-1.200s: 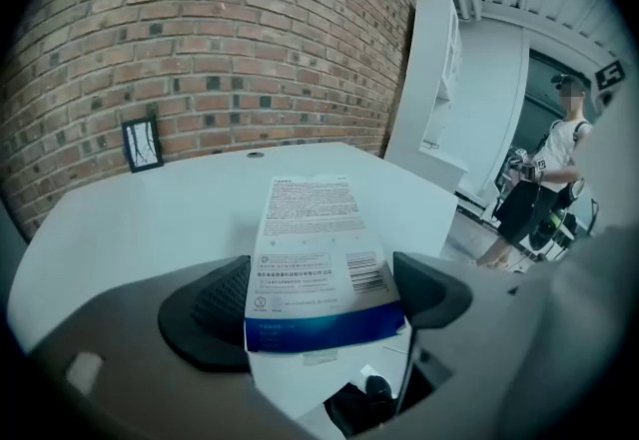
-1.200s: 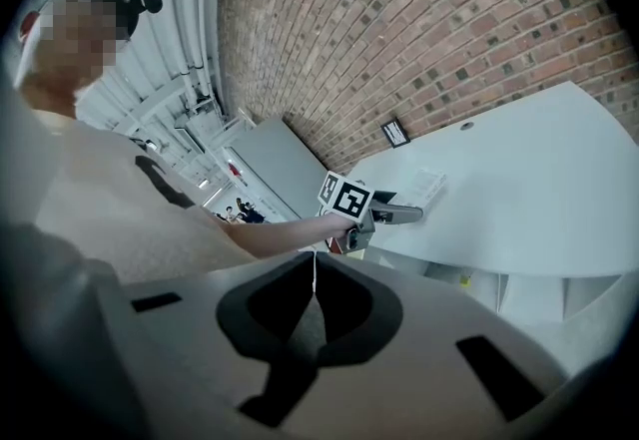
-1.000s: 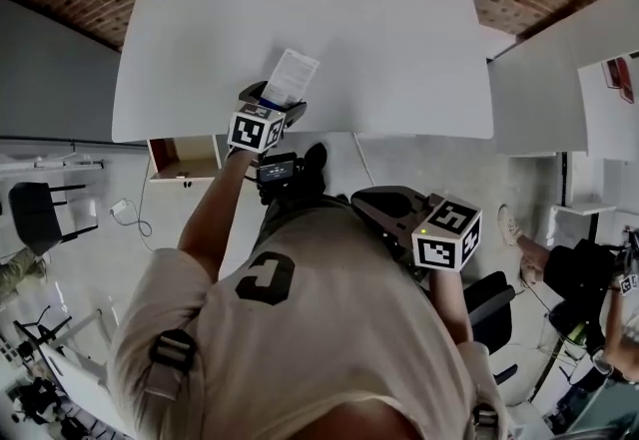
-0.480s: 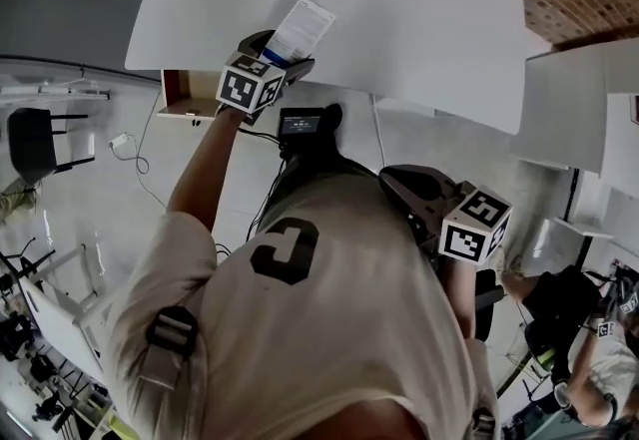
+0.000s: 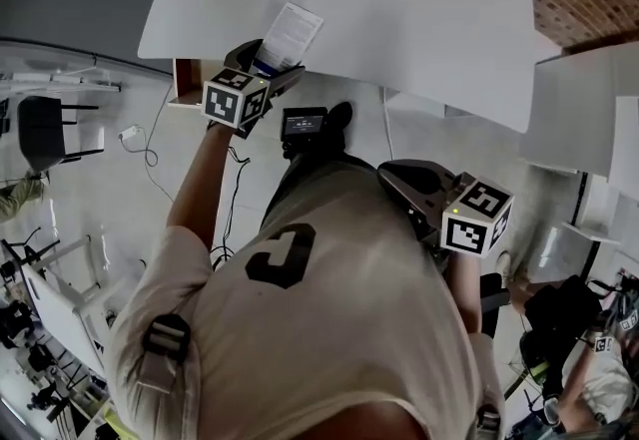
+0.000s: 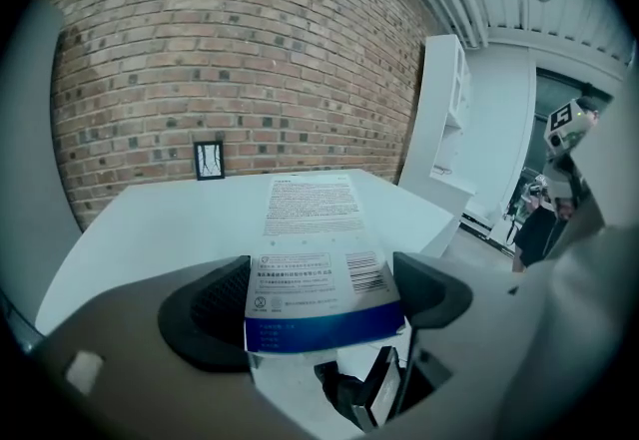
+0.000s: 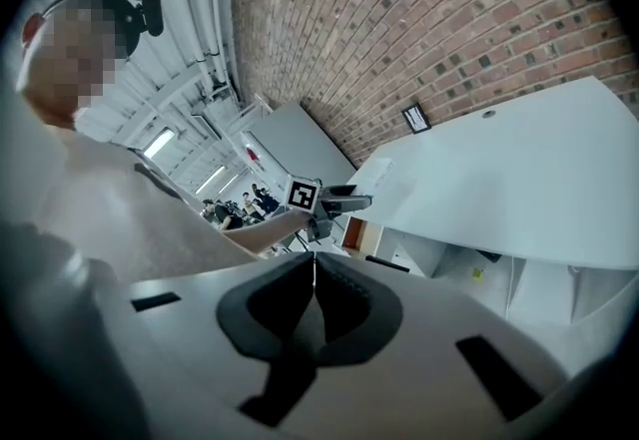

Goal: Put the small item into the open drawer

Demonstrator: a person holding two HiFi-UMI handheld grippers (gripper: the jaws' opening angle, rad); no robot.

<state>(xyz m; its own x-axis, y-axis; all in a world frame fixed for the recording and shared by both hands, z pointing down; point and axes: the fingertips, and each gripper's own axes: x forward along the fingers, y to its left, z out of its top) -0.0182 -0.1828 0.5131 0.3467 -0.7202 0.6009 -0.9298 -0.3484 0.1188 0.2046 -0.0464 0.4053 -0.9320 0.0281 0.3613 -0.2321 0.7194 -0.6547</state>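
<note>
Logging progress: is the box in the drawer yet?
No. The left gripper holds the box over the table edge, outside the drawer.

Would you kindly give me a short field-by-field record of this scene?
left gripper: shut on box
box: white with a blue band, printed, held at the table's near edge
right gripper: shut, empty, low at the person's right side
table: white, bare where visible
drawer: open, under the table's left end; box not yet in it
</note>
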